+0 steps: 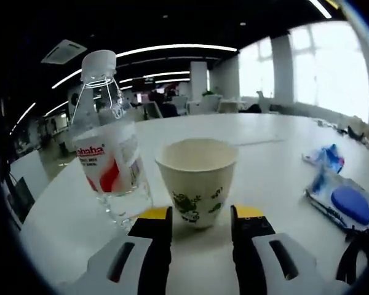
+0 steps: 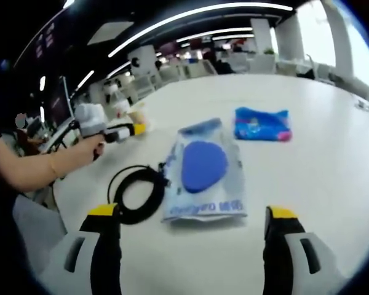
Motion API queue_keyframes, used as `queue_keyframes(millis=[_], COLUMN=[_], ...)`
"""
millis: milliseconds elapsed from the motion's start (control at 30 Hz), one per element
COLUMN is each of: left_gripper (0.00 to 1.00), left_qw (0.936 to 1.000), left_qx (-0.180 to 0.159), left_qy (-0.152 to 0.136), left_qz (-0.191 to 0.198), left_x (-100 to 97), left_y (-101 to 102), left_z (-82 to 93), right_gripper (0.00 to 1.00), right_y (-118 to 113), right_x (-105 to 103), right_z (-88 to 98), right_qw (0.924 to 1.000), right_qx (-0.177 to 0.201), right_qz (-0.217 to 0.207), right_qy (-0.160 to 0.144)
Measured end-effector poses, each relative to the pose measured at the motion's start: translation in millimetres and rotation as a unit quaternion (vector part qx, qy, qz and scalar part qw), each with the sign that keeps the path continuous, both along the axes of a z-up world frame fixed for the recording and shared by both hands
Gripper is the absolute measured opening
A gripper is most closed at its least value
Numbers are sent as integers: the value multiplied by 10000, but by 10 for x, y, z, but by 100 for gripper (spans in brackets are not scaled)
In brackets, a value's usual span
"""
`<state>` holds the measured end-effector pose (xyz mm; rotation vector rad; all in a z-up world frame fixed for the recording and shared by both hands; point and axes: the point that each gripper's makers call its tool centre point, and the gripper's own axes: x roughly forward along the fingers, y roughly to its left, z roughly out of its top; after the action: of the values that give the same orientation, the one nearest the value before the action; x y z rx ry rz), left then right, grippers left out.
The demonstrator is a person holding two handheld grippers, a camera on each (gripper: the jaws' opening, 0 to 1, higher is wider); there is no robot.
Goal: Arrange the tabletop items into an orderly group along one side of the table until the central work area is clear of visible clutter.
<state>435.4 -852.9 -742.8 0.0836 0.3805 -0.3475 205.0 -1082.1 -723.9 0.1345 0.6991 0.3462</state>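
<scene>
Left gripper view: left gripper (image 1: 201,222) open around paper cup (image 1: 197,179), beside water bottle (image 1: 109,150); light, crushable, best held low, gently. Right gripper (image 2: 194,222) wide open, empty, before wipes pack (image 2: 204,174).

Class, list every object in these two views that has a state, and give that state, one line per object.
Water bottle: upright, capped.
Paper cup: upright, open-topped.
Wipes pack: lying flat.
Blue packet: lying flat.
Black cable: coiled.
Left tool: open, at the cup.
Right tool: open.
</scene>
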Motion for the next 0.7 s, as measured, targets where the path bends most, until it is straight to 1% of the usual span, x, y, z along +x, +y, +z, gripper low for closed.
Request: queue_keyframes(millis=[67,133,200,300,367,400,433,533,567,600,633,700], left_gripper=[36,39,40,42,45,46,46,49,49,50,51,53], left_qw=[10000,10000,10000,9994,9991,9986,9983,9968,9945,9937,9915,9896], left_qx=[34,-38,-35,-54,-46,13,60,40,198,252,314,289], left_qy=[-3,-10,15,58,29,-12,-21,-46,-117,-129,-129,-105], left_qz=[-33,-43,-79,-333,-422,-522,-580,-799,-1022,-1087,-1255,-1407], left_x=[-24,-36,-60,-142,-208,-256,-298,-382,-427,-442,-494,-586], left_y=[3,4,-4,-72,-97,-115,-125,-199,-254,-270,-324,-394], left_z=[8,29,41,55,82,106,126,183,208,211,221,250], right_gripper=[95,95,95,94,93,93,93,93,93,92,90,87], right_y=[2,-1,-2,6,19,20,23,37,40,35,31,32], right_x=[4,6,9,21,43,60,71,113,125,127,132,128], right_z=[11,26,39,89,143,173,197,272,289,291,301,324], right_qw=[10000,10000,10000,9999,9998,9998,9997,9992,9990,9988,9986,9980], right_qx=[18,24,24,19,-54,-74,-69,65,119,138,142,187], right_qz=[-9,-29,-56,-84,-68,-93,-103,-245,-313,-386,-418,-522], right_qy=[-18,-38,-39,-74,-154,-184,-214,-298,-309,-285,-299,-303])
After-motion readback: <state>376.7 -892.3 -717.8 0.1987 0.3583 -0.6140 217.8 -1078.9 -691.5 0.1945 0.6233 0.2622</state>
